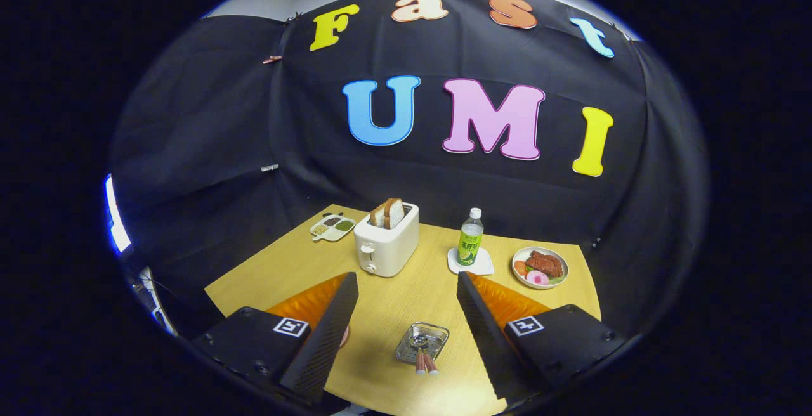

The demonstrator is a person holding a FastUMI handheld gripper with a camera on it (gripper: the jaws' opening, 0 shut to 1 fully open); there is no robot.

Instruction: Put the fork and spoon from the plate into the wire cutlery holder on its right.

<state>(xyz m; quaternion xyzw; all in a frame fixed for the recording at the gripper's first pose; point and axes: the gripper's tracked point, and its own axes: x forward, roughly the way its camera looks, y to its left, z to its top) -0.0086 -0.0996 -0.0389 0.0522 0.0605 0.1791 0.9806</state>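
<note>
Two fingers: my gripper [406, 321] is spread wide and holds nothing, with bare tabletop between its fingertips.
Cutlery: two pinkish-handled utensils [424, 357] sit in the small silver wire cutlery holder [422, 342], heads deep in the basket and handle ends poking out over its near rim toward me (I cannot tell fork from spoon at this size).
Holder position: it stands on the light wooden table [393, 302], between my fingers and slightly nearer the right one, low and close.
Long axis: the handles run roughly along my line of sight, pointing back at me.
Plate: a sliver of pinkish rim [345, 337] peeks from behind my left finger; whether anything lies on it I cannot tell.
Progress: I judge both pieces already delivered, so little is left beyond backing away.
Bystanders: a white toaster [386, 246] with bread slices, a green-labelled bottle [470, 237] on a white coaster, a dish of food [540, 267] and a divided condiment tray [333, 226] stand well beyond.
</note>
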